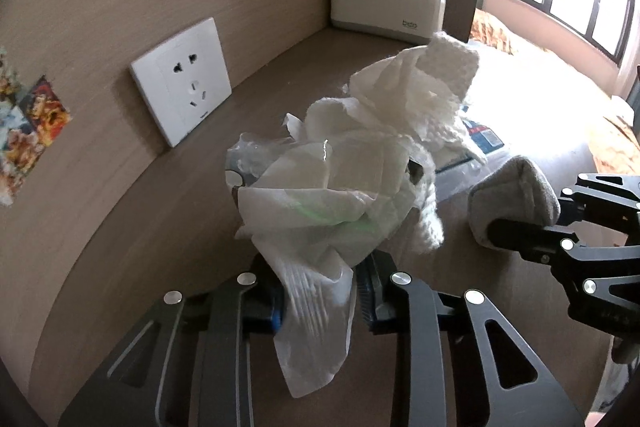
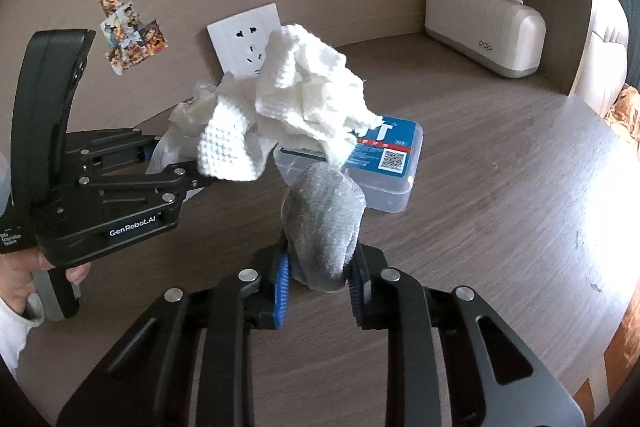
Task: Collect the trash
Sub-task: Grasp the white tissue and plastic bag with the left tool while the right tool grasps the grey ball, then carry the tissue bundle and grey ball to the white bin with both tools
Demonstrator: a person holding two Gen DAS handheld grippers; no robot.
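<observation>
My left gripper (image 1: 320, 291) is shut on a bundle of crumpled white tissue and thin plastic wrap (image 1: 340, 179), held above the brown shelf. The bundle also shows in the right wrist view (image 2: 296, 99), with the left gripper (image 2: 192, 167) at the left. My right gripper (image 2: 318, 283) is shut on a grey wad of paper towel (image 2: 324, 223), held above the shelf beside the bundle. In the left wrist view the grey wad (image 1: 516, 203) sits at the right gripper's tip (image 1: 500, 231).
A clear plastic box with a blue label (image 2: 384, 163) lies on the shelf (image 2: 500, 207) behind the trash. A cream tissue dispenser (image 2: 484, 31) stands in the back corner. Wall sockets (image 1: 182, 103) and stickers (image 2: 124, 23) are on the back panel.
</observation>
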